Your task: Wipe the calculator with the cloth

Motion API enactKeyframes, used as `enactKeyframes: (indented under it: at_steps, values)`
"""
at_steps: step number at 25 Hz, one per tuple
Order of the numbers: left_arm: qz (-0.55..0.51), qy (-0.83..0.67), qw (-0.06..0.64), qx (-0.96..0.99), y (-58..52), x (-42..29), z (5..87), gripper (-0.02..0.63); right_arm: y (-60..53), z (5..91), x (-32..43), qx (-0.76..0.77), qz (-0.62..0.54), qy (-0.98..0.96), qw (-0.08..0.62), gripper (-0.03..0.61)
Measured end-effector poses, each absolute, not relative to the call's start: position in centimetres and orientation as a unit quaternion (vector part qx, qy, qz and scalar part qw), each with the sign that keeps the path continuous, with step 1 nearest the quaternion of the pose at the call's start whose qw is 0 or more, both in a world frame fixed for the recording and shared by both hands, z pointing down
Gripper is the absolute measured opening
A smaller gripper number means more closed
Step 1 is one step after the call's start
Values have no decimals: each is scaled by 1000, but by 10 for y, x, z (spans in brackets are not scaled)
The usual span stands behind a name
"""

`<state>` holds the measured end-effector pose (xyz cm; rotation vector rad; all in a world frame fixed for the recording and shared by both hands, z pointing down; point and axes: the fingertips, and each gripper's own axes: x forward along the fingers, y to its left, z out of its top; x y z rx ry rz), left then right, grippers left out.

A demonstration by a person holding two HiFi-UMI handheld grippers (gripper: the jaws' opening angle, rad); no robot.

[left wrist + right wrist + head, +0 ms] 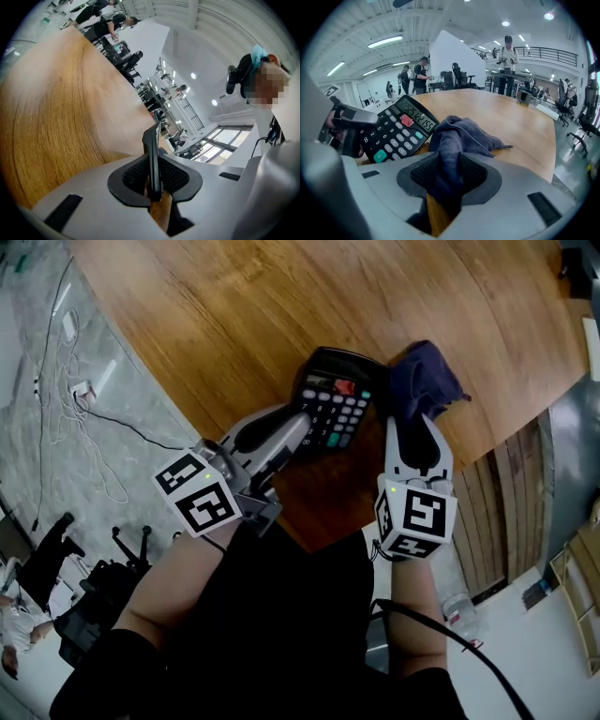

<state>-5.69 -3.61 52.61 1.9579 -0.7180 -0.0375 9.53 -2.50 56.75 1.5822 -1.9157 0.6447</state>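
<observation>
Clamped edge-on between the black, cross-hatched pads of the left hand-held gripper (pixel 153 180): the calculator (pixel 152 150), showing there only as a thin, dark, upright slab of plastic. In the head view, the same left hand-held gripper (pixel 298 427) pinching the calculator (pixel 333 399) at its near left edge. A flat black rectangular body with rounded corners, rows of small rounded grey keys, one red key under the display and teal keys near the lower corner. Dark digits on a pale grey display in the right gripper view (pixel 398 131).

Bunched between the ribbed pads of the right hand-held gripper (pixel 457 176): the cloth (pixel 459 136), dark blue-violet, soft and nappy, crumpled into loose folds with one thin corner trailing to the right. From above, cloth (pixel 422 381) just beside the calculator's right edge, right hand-held gripper (pixel 415 423) closed on its near end.

Underneath, the table (pixel 281 306): warm brown wood, smooth and slightly glossy, long flowing grain, curved edge.

Smooth pale grey shells on both hand-held grippers.
</observation>
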Motion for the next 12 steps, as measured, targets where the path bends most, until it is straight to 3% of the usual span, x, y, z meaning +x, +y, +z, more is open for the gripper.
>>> enactKeyframes:
  at_steps: [4,12]
  values:
    - [-40,-293,528,796,-37,-60,527,71,-27,564,94,580,245,-735,253,78]
    - [-55,-298,543,783,-40,-61,525,71,-34,504,107,597,199,-757,179,67]
